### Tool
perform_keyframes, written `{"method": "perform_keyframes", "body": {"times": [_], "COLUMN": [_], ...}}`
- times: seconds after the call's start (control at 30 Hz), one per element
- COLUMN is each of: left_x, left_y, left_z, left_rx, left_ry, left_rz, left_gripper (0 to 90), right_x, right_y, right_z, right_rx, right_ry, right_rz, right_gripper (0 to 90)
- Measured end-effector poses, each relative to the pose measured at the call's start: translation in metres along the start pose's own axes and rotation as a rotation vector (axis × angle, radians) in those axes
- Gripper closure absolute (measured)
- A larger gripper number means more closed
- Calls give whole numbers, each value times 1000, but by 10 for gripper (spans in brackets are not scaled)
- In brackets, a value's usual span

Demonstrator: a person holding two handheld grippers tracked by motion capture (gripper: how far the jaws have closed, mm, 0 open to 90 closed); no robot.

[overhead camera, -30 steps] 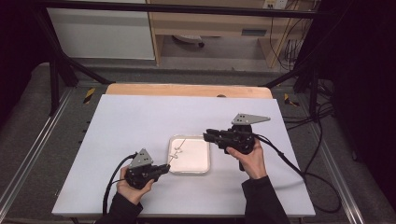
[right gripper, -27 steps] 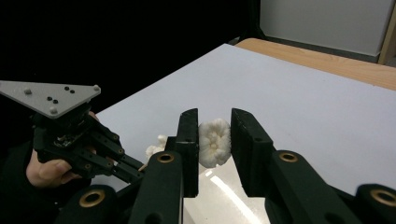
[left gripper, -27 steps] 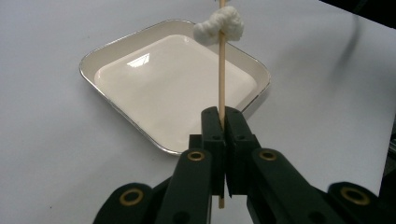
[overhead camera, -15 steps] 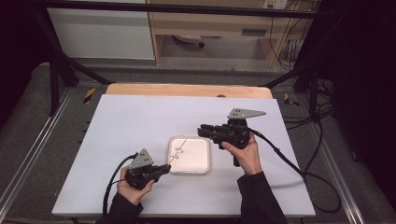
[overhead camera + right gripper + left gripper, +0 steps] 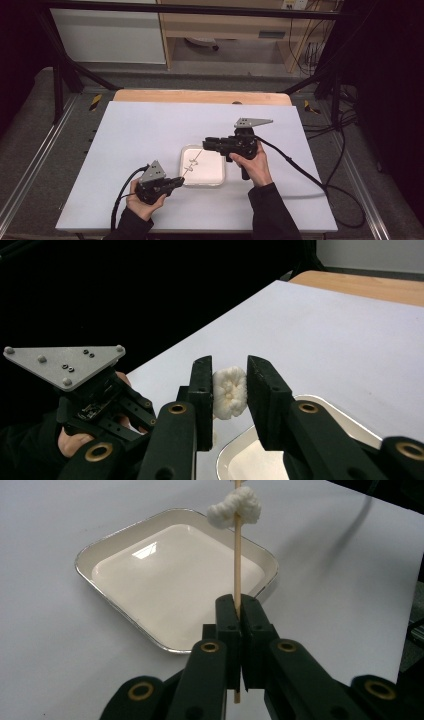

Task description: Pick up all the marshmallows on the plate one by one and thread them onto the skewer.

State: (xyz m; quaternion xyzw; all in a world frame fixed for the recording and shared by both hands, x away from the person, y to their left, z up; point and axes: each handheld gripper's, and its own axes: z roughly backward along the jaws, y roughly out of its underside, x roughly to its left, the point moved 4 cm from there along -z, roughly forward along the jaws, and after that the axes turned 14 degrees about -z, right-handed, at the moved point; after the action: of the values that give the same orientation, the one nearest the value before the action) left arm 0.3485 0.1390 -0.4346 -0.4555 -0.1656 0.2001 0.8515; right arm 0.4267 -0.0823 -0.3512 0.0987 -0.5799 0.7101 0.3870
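Left gripper [image 5: 239,611] clamps skewer [image 5: 237,570], long axis slanting up over tray [image 5: 210,175] toward right gripper [image 5: 230,390], which pinches marshmallow [image 5: 229,392].

Table top [image 5: 150,125]: pale lilac-white, plain, w/ light wood strip [image 5: 200,96] along far edge. Tray [image 5: 125,535]: glossy cream-white inside, silver rim. Skewer [image 5: 237,560]: pale tan wood. Lump [image 5: 235,507] on skewer: white, knobbly. Second lump [image 5: 229,392] betw. right gripper [image 5: 229,385] jaws: white w/ creased folds. Both grippers black w/ brass-coloured screw rings; left gripper [image 5: 239,630] same. Plates on top [image 5: 252,121]: matt grey, small dark screws. Cables [image 5: 295,165]: black. Sleeves [image 5: 272,215]: black. Floor mat [image 5: 30,125]: grey. Frame bars [image 5: 65,65]: black. Yellow-black hazard tape [image 5: 95,101] at table corners.
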Motion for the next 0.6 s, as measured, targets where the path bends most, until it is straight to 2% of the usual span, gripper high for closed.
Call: {"method": "perform_keyframes", "body": {"times": [0.4,0.6], "left_x": [0,-1], "left_y": [-1,0], "left_z": [1,0], "left_rx": [-9,-5], "left_ry": [-6,-10], "left_rz": [-7,-18], "left_gripper": [880,881], "right_x": [-4,-7], "right_y": [5,9], "right_z": [-8,-10], "right_rx": [25,36], "right_ry": [-17,-48], "right_rz": [-25,-68], "right_gripper": [738,745]}}
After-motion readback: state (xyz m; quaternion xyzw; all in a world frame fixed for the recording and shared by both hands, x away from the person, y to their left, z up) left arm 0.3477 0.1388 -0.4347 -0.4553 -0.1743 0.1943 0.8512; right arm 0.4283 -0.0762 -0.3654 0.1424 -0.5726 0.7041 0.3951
